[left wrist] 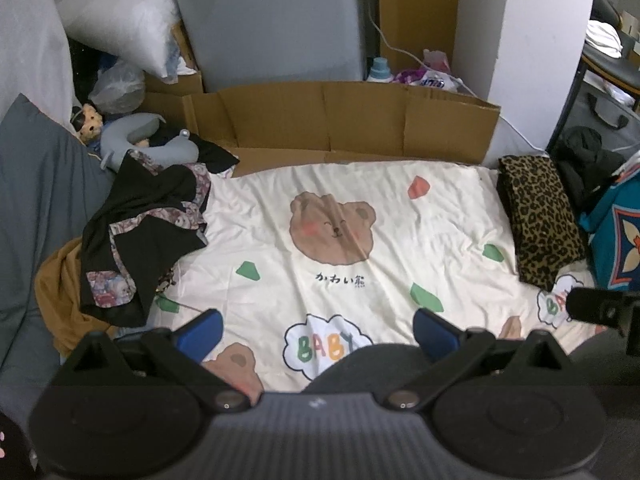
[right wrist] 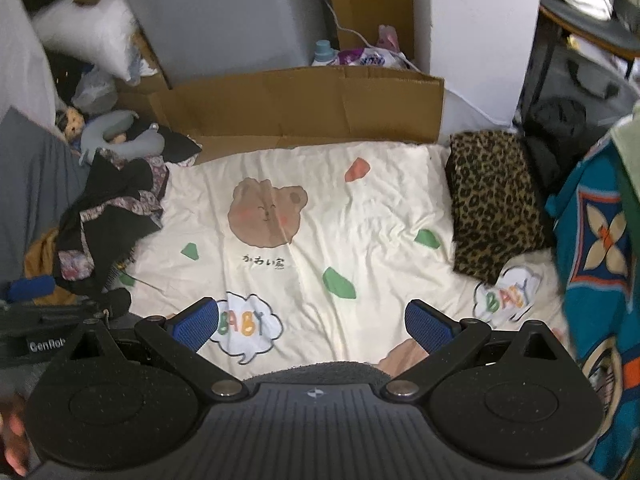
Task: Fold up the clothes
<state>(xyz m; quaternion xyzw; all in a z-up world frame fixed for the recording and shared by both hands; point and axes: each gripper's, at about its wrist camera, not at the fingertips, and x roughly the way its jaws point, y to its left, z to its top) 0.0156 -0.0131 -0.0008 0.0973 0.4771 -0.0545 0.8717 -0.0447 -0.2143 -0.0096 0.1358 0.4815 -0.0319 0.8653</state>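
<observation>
A cream bedsheet printed with brown bears and "BABY" clouds (left wrist: 400, 216) is spread flat. Behind it, a flattened brown cardboard sheet (left wrist: 344, 120) is propped upright. A grey curved neck pillow (left wrist: 160, 148) is seen at the far left, near a white plump pillow (left wrist: 116, 16). A blue-capped detergent bottle (right wrist: 324, 53) is stood behind the cardboard.

The cream bed sheet (left wrist: 400, 240) carries "BABY" in coloured letters inside a white cloud (left wrist: 326, 346), and the same word again in a second cloud (right wrist: 506, 298) near the leopard-print cloth. Small Japanese script (left wrist: 340, 279) sits under the bear face. "GenRob" (right wrist: 46, 345) is partly visible on a black strap.
</observation>
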